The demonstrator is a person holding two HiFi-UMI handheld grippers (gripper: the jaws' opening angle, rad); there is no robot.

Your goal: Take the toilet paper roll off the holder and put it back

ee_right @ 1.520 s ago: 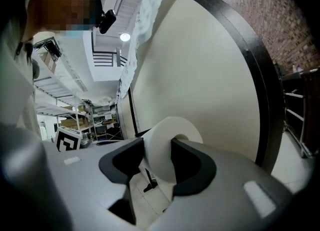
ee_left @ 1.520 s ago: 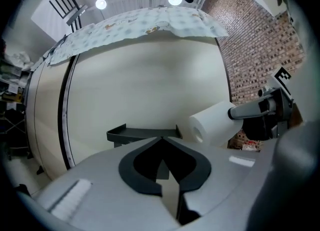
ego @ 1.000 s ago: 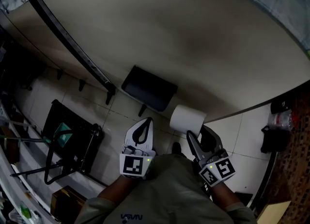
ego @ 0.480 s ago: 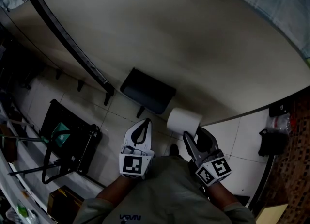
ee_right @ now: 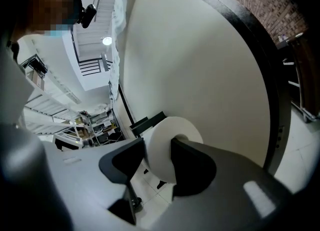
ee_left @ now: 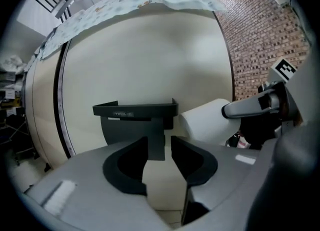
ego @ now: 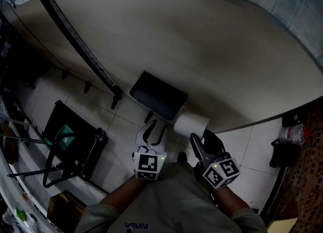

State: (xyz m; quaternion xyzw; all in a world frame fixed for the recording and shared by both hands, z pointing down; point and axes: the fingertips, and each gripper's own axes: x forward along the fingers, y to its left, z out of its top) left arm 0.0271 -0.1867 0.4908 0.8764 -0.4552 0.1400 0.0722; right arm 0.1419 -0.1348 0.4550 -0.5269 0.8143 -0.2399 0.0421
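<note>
The right tongs (ee_right: 158, 150) pinch the roll (ee_right: 167, 142) through its side: one jaw sits in the core hole, the other presses on the outer paper. The roll is off the holder (ego: 159, 96) and hangs in the air just to its right, close to the cream wall (ego: 202, 50). I cannot tell whether it touches the holder's end.

The holder is a dark, flat tray fixed to the wall, its open side up, with a dark bracket below it. The left tongs (ee_left: 159, 140) have just been opening. Their jaws now stand partly spread with nothing between them, and the holder's bracket shows through the gap, further off. They point at the holder from below and in front.

Seen from above, the left tongs (ego: 155, 125) and the right tongs (ego: 198, 138) are side by side over the tiled floor (ego: 126, 121), near each other but apart, with the roll (ego: 191, 124) at the right pair's tips.
</note>
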